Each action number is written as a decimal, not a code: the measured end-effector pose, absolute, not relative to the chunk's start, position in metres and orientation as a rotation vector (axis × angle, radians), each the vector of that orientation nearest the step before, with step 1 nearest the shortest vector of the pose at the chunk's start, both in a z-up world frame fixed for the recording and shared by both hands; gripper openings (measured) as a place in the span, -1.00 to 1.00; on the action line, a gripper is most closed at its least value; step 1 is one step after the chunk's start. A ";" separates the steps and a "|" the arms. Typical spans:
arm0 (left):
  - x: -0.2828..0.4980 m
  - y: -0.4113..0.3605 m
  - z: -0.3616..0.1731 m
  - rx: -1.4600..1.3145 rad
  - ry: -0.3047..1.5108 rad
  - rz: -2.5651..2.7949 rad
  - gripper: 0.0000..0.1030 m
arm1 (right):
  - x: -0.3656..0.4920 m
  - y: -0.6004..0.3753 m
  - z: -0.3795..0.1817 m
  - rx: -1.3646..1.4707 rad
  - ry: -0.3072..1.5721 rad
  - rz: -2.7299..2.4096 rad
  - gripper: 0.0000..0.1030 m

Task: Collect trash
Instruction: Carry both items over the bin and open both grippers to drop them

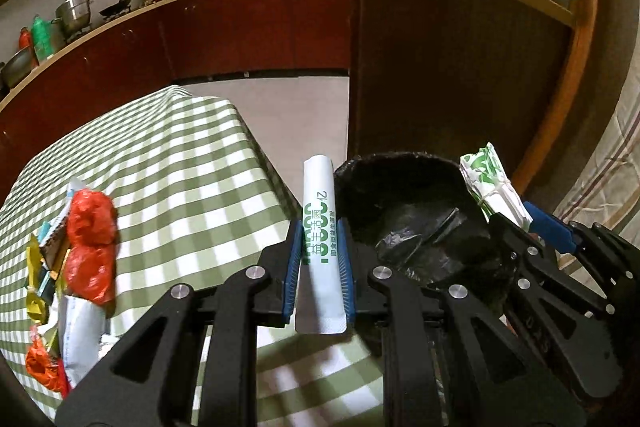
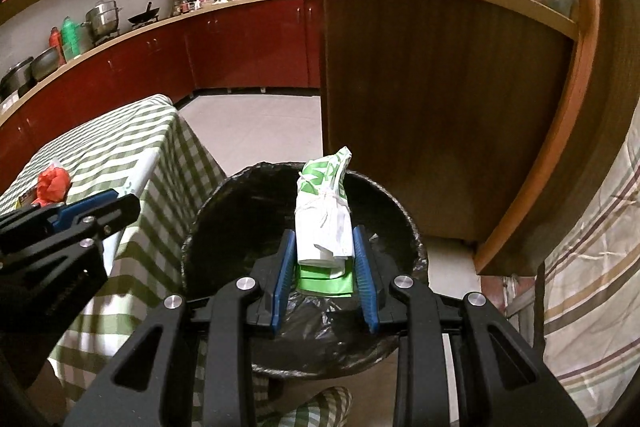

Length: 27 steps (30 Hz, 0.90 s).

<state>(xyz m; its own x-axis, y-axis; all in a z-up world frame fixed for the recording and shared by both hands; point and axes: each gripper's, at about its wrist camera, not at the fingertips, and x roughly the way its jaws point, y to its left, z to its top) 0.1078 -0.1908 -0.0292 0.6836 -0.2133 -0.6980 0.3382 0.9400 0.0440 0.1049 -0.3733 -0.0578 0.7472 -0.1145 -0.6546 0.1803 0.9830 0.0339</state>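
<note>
While I look along my left gripper [image 1: 319,259], I see its blue ribbed jaws closed tight on a long white packet [image 1: 319,227]. That packet is smooth and flat, rolled round at the far end, with green Chinese writing down it that I cannot read well. It sticks up past the edge of the bench [image 1: 192,155], right beside the bin [image 1: 404,183]. My right gripper [image 2: 325,259] has its jaws squeezed on a white and green bundle [image 2: 323,211], soft crinkly plastic tied with a thin white string, with a bright green flat piece under it. I hold it just over the open mouth of the bin, which is round and lined with a shiny black bag [image 2: 320,319]. Both grippers point forward and a bit down, side by side. More trash waits on the bench's green and white checked cloth: a crumpled red bag [image 1: 91,247], a white pouch [image 1: 80,335] and some little yellow wrappers [image 1: 35,291].
</note>
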 end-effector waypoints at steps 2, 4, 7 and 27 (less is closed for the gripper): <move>0.111 -0.197 -0.032 0.179 0.767 -0.314 -0.65 | 0.107 -0.376 -0.060 0.100 0.710 -0.166 -0.42; 0.114 -0.203 -0.034 0.185 0.776 -0.316 -0.65 | 0.110 -0.378 -0.063 0.106 0.713 -0.171 -0.42; 0.120 -0.208 -0.036 0.187 0.797 -0.322 -0.64 | 0.114 -0.380 -0.068 0.116 0.719 -0.177 -0.41; 0.124 -0.205 -0.035 0.164 0.828 -0.289 0.09 | 0.121 -0.393 -0.072 0.145 0.726 -0.196 -0.04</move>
<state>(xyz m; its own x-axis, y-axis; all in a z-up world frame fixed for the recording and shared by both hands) 0.1244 -0.2047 -0.0349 0.6400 -0.1882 -0.7449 0.3154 0.9484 0.0314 0.1212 -0.3933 -0.0718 0.7305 -0.1273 -0.6709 0.2276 0.9717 0.0635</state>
